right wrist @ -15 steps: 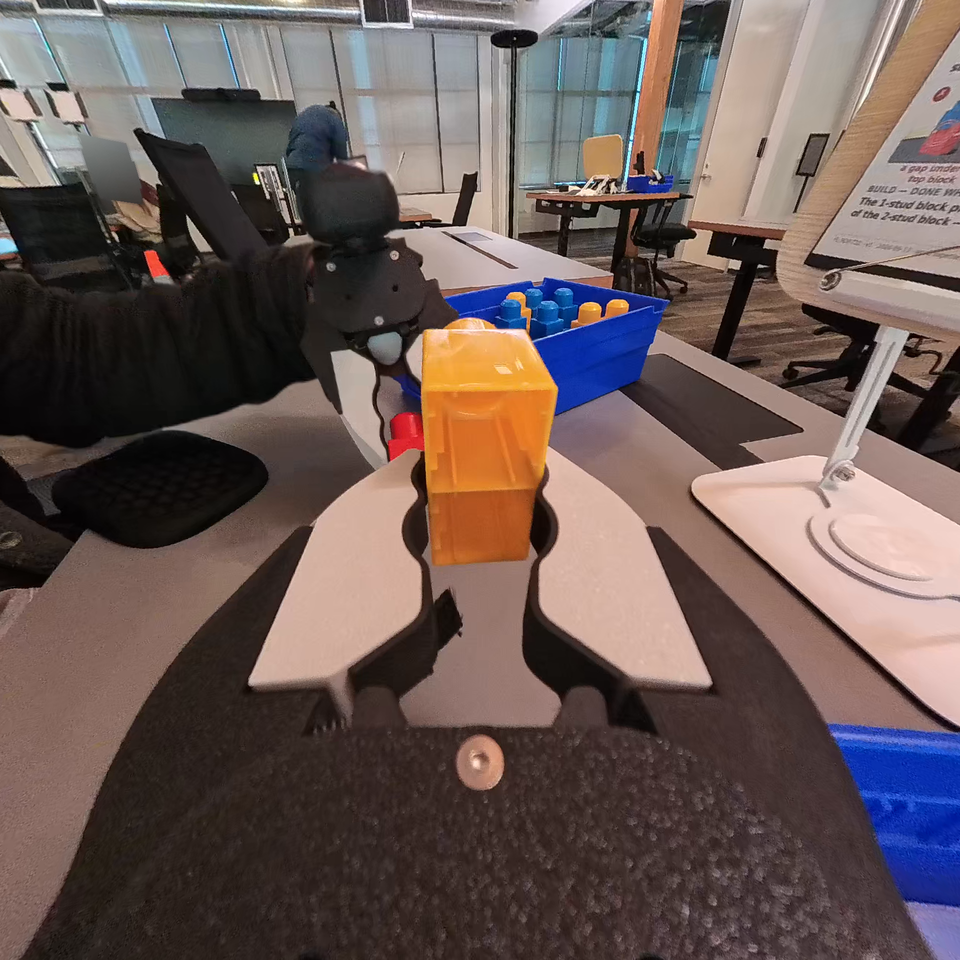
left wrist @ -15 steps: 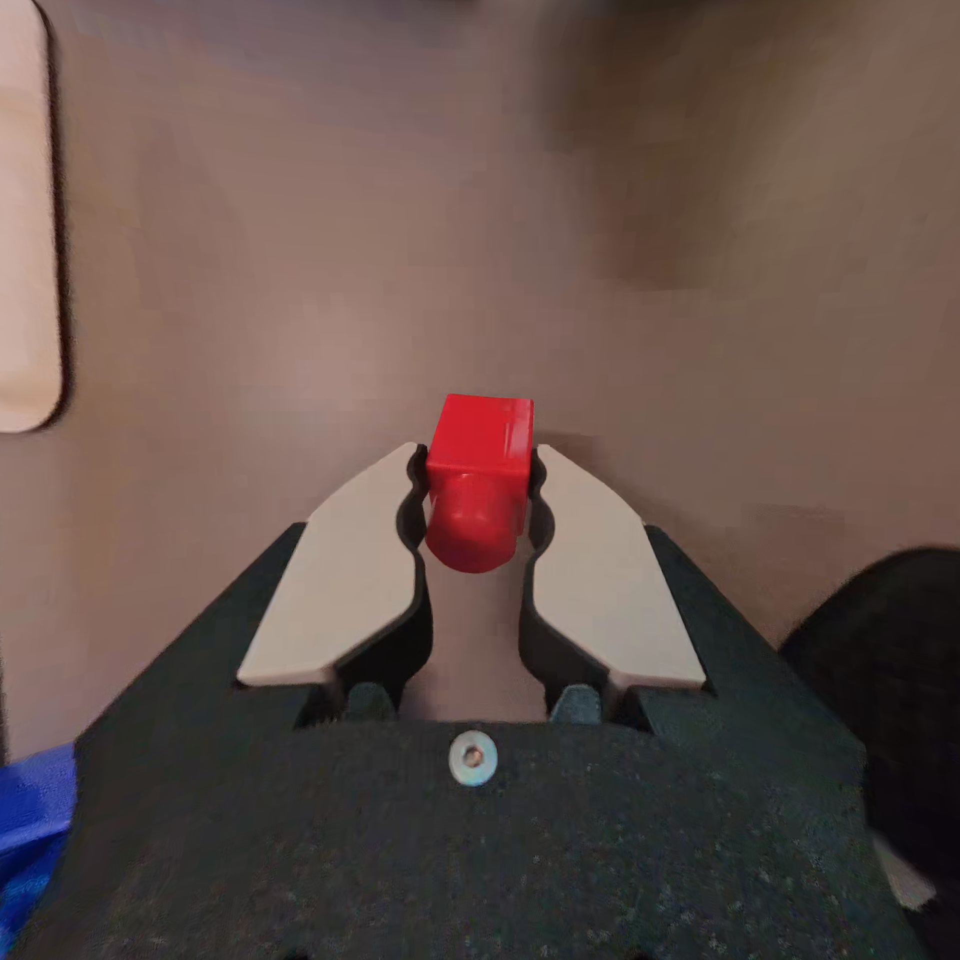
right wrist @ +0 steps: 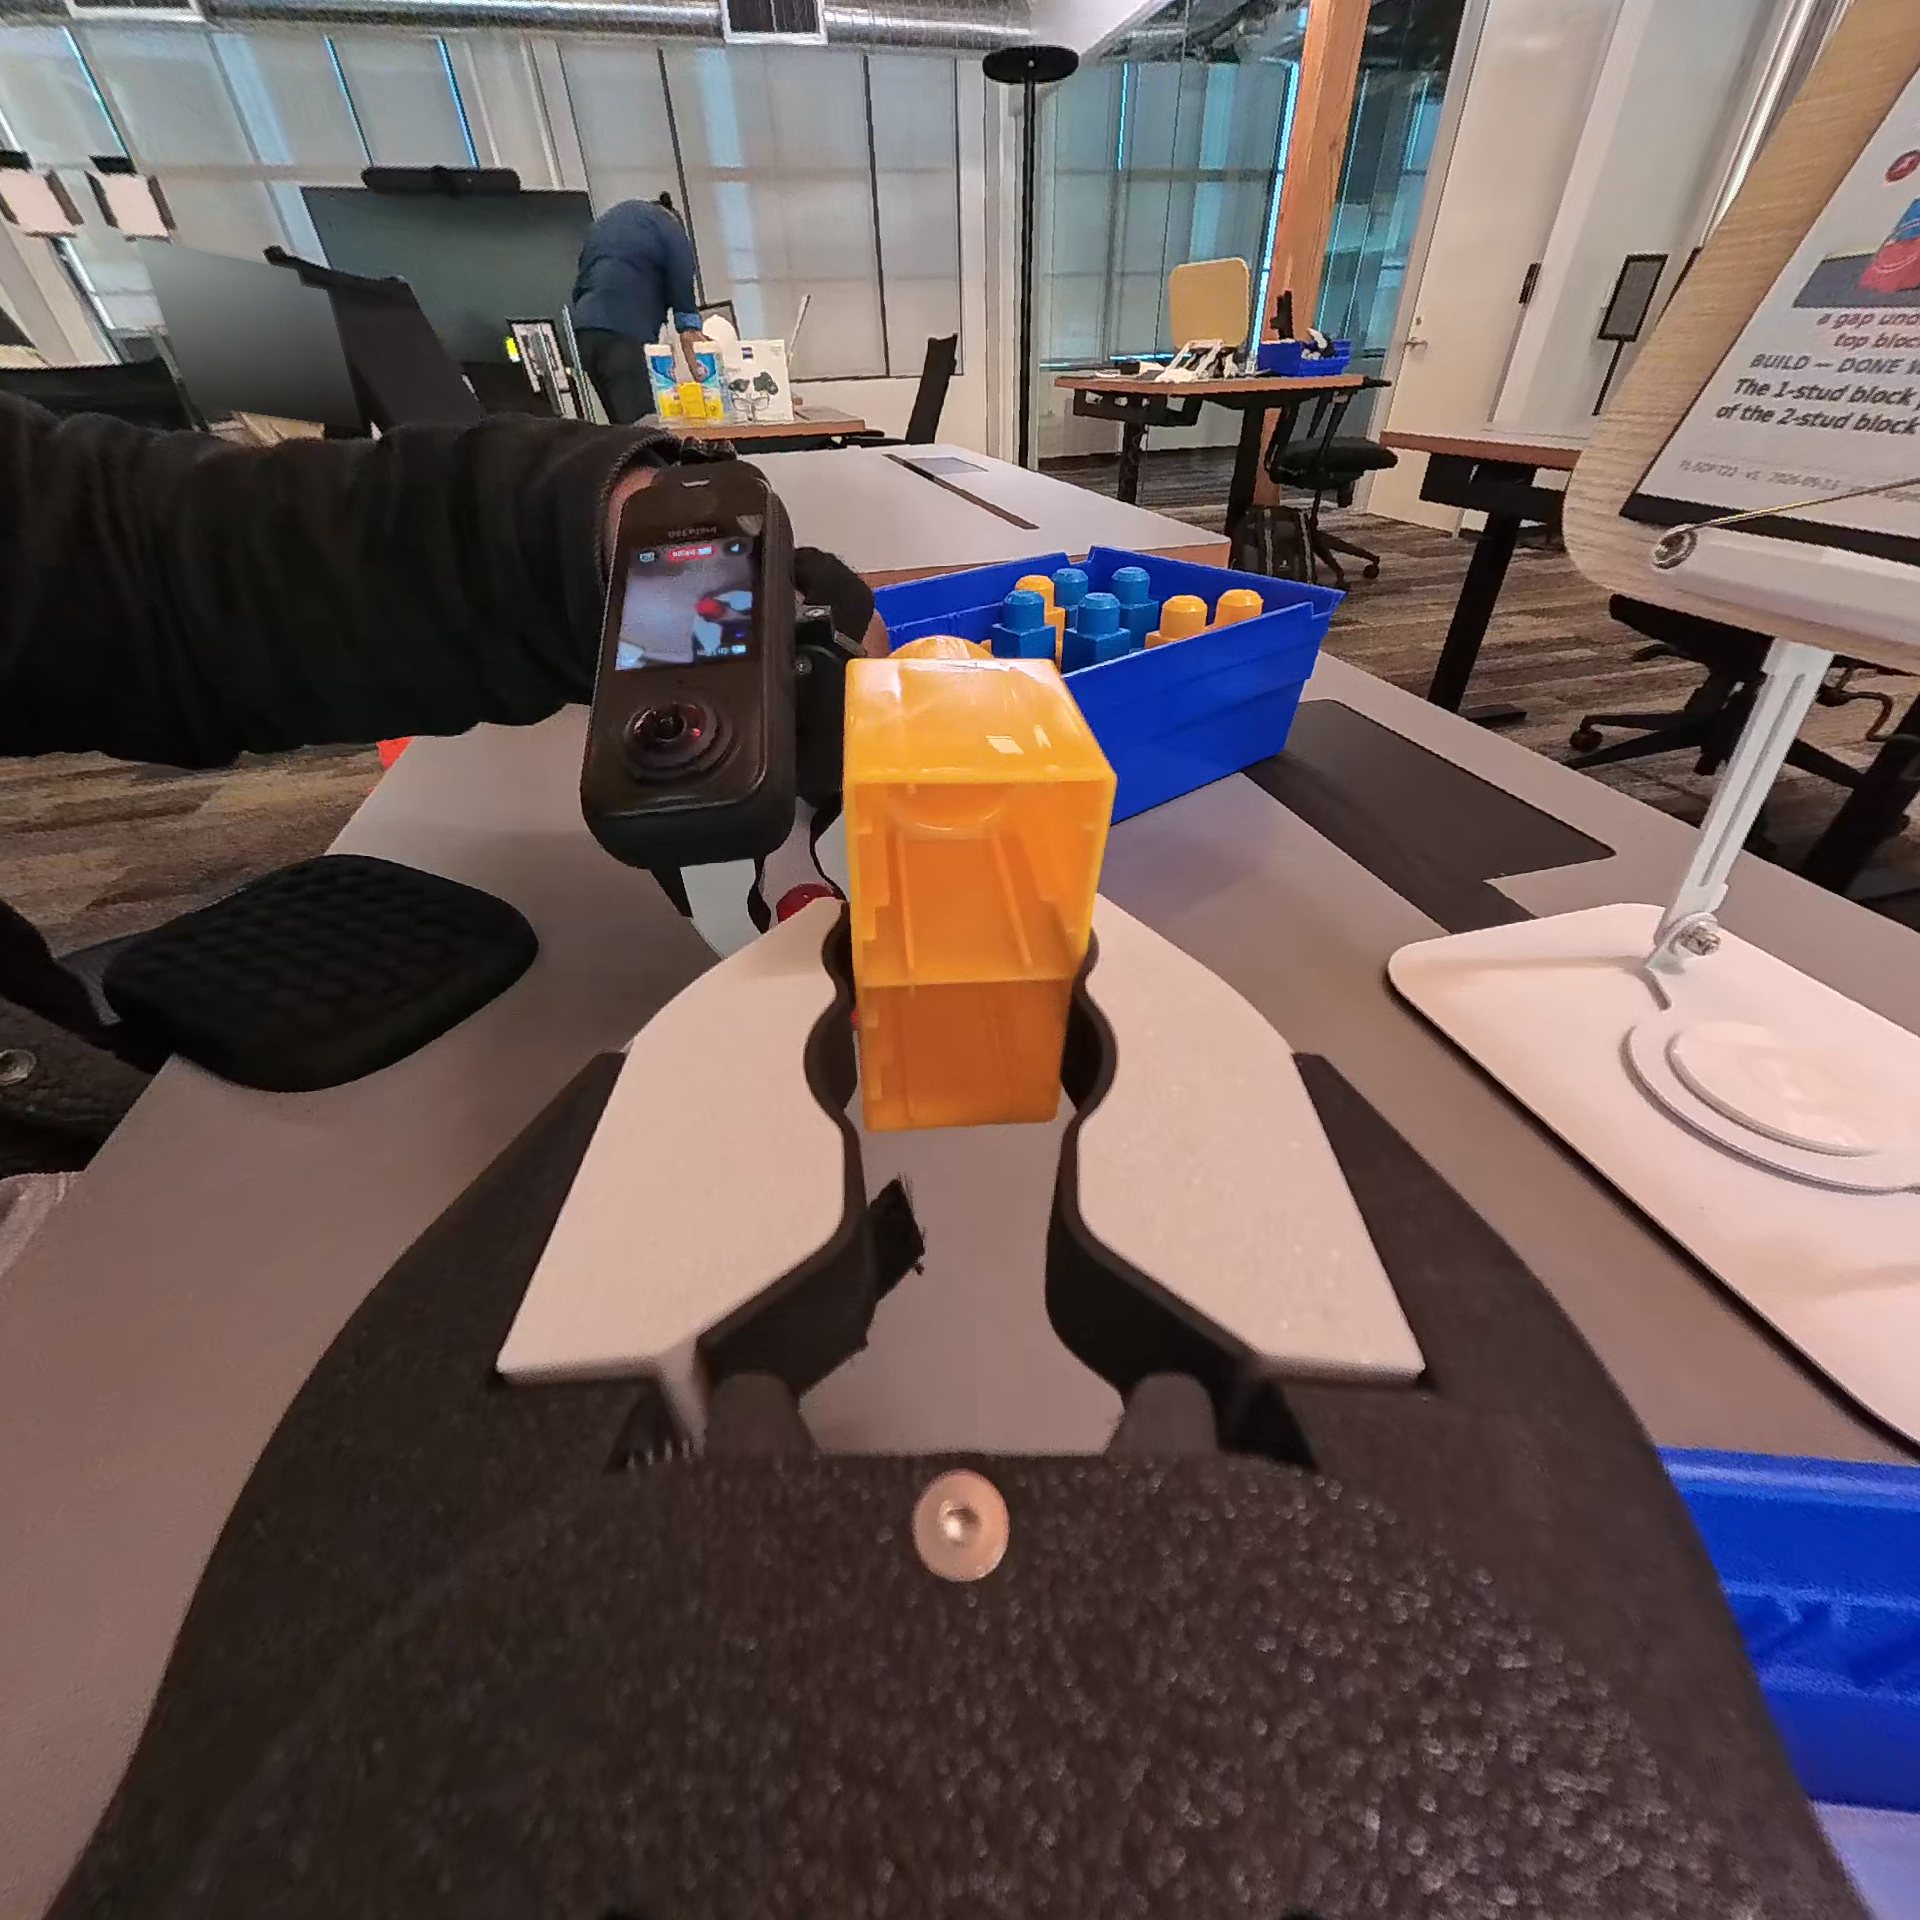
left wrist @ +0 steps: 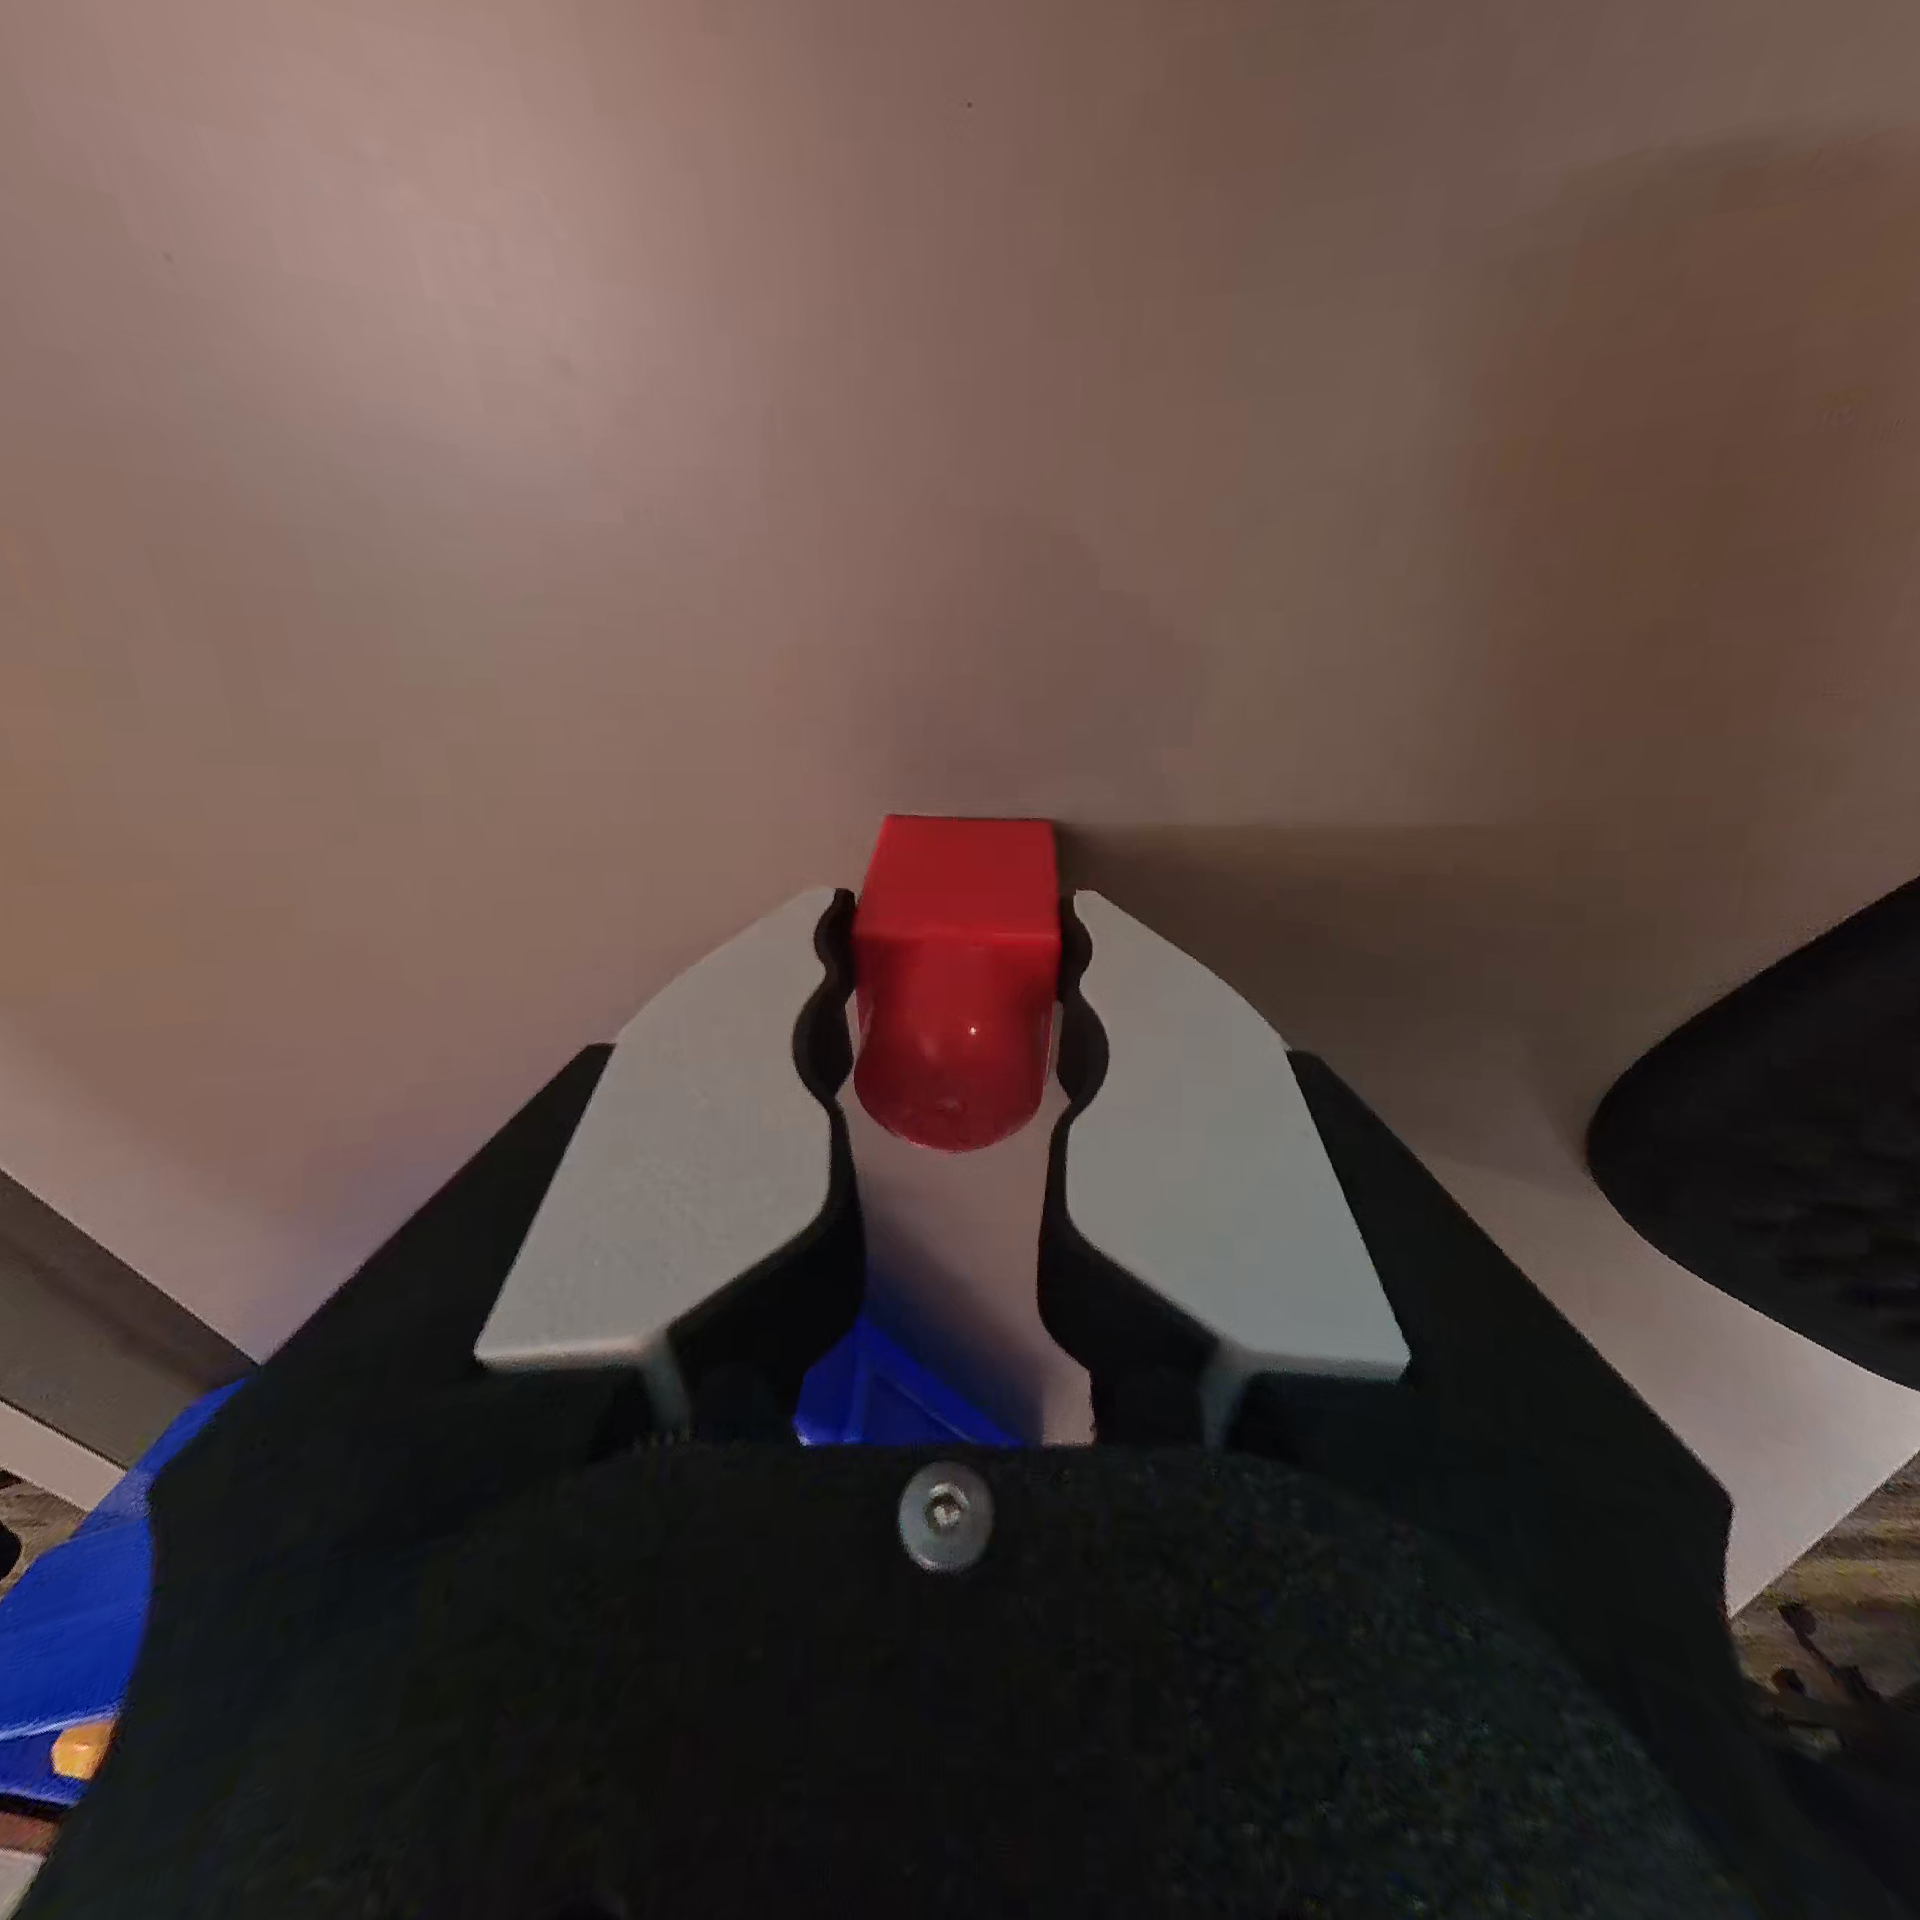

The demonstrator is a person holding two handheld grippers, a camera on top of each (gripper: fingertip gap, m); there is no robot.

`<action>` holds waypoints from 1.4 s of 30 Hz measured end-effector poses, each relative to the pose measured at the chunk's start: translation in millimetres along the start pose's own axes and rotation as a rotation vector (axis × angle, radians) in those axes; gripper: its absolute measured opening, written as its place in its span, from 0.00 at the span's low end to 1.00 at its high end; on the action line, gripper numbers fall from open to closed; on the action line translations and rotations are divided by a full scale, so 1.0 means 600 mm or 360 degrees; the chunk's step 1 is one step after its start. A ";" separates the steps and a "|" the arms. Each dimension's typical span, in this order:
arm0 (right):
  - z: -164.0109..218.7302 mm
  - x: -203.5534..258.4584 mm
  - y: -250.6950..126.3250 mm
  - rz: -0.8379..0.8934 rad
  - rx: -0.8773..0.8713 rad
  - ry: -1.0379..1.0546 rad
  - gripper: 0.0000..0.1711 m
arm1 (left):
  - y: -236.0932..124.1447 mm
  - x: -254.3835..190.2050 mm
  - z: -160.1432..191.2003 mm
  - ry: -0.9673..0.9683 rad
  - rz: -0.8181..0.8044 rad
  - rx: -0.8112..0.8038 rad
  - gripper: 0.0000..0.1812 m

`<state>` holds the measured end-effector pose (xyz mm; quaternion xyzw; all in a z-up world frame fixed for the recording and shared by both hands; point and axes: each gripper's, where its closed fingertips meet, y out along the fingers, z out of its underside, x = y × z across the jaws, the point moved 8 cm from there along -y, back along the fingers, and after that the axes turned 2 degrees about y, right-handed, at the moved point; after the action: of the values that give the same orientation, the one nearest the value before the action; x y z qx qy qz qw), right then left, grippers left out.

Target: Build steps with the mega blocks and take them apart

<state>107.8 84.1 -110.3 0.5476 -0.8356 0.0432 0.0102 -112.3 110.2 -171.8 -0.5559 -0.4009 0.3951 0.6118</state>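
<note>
My left gripper (left wrist: 954, 925) is shut on a small red one-stud block (left wrist: 951, 971), its stud pointing back at the camera and its far end down at the grey table (left wrist: 935, 416). My right gripper (right wrist: 961, 961) is shut on a translucent orange two-stud block (right wrist: 961, 894), held with its hollow underside facing the camera. In the right wrist view the left gripper (right wrist: 774, 909) with its black camera (right wrist: 686, 675) hangs over the table just behind and left of the orange block, and a bit of the red block (right wrist: 802, 899) shows between its fingers.
A blue bin (right wrist: 1174, 686) with blue and orange blocks stands behind the orange block. A white stand base (right wrist: 1662, 1060) holding an instruction sheet is on the right. A black pad (right wrist: 312, 966) lies on the left. Another blue bin corner (right wrist: 1808, 1600) shows at lower right. My right fingertips sit around 20 centimeters from my left ones.
The left gripper has lowered and tipped downward with the red block, whose far end is now at the table. The right gripper and orange block have stayed almost still.
</note>
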 end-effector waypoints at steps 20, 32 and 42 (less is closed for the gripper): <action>-0.004 0.001 -0.002 -0.0005 -0.0048 0.0014 0.21 | -0.085 0.005 -0.003 -0.0163 -0.0187 -0.0686 0.33; -0.043 0.023 -0.006 -0.0248 -0.0528 0.0276 0.21 | -0.161 0.003 -0.037 -0.0611 -0.0391 -0.2324 0.26; -0.043 0.048 0.023 -0.0363 -0.0630 0.0358 0.22 | -0.151 -0.018 -0.109 -0.0592 -0.0353 -0.2652 0.26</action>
<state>83.1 65.3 -83.8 0.6174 -0.7542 -0.0620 0.2149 -52.1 70.0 -86.0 -0.7074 -0.7058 -0.0055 -0.0363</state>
